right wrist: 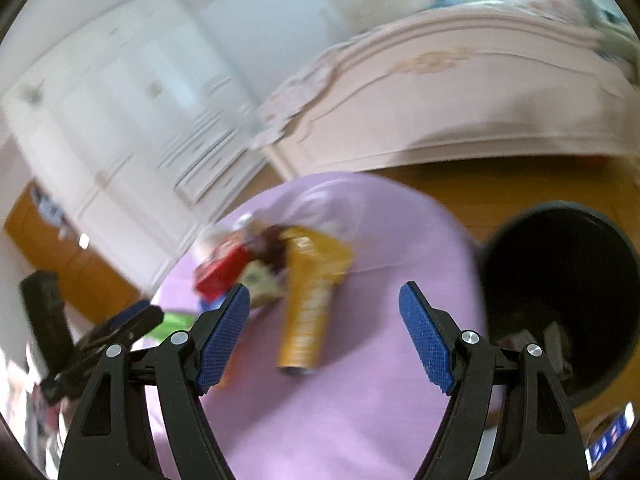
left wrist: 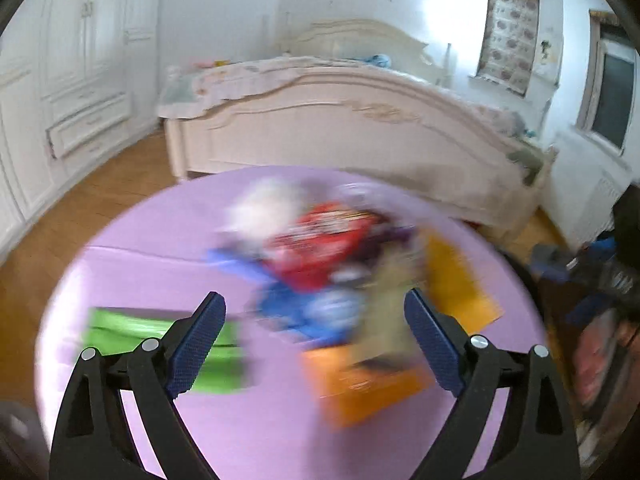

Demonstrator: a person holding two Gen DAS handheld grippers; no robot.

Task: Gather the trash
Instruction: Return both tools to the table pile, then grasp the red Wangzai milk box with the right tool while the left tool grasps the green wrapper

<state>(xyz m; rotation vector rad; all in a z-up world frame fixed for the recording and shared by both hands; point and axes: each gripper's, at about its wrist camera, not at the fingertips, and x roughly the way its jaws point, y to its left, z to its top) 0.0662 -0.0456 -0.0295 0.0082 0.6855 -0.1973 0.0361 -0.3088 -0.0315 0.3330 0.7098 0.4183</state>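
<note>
Left gripper [left wrist: 314, 310]: held above the near half of the round table [left wrist: 160, 240], fingers pointing toward 12 o'clock, jaws spread wide, nothing between the blue textured pads [left wrist: 198, 344]. Left view is motion-blurred.

Right gripper [right wrist: 324, 300]: also over the table [right wrist: 400, 240], tilted so the room leans; jaws wide apart, empty. The left gripper [right wrist: 120, 328] shows at 9 o'clock in the right view, low beside the table edge.

Trash pile: clustered around table centre, ahead of both grippers. Red packet [left wrist: 320, 248], blue wrapper [left wrist: 304, 312], white crumpled piece [left wrist: 264, 208], orange flat pack [left wrist: 360, 384], a second yellow-orange sheet [left wrist: 460, 288] at 3 o'clock of the pile, green pack [left wrist: 160, 336] lying apart at 9 o'clock under the left finger. In the right view a gold cylindrical can [right wrist: 306, 320] lies on its side, open end toward the camera, between the fingers' line and just beyond them; the red packet [right wrist: 222, 268] sits at its 10 o'clock.

Clearance: bare lilac cloth around the pile on the near side and right side. Black round bin [right wrist: 560, 288] stands on the wood floor just beside the table rim at 3 o'clock, some items inside. Cream bed footboard [left wrist: 320, 128] lies beyond the far rim; white wardrobe [left wrist: 60, 80] at 10 o'clock.

Surfaces: cloth smooth with one crease; packets glossy; pads knurled.
</note>
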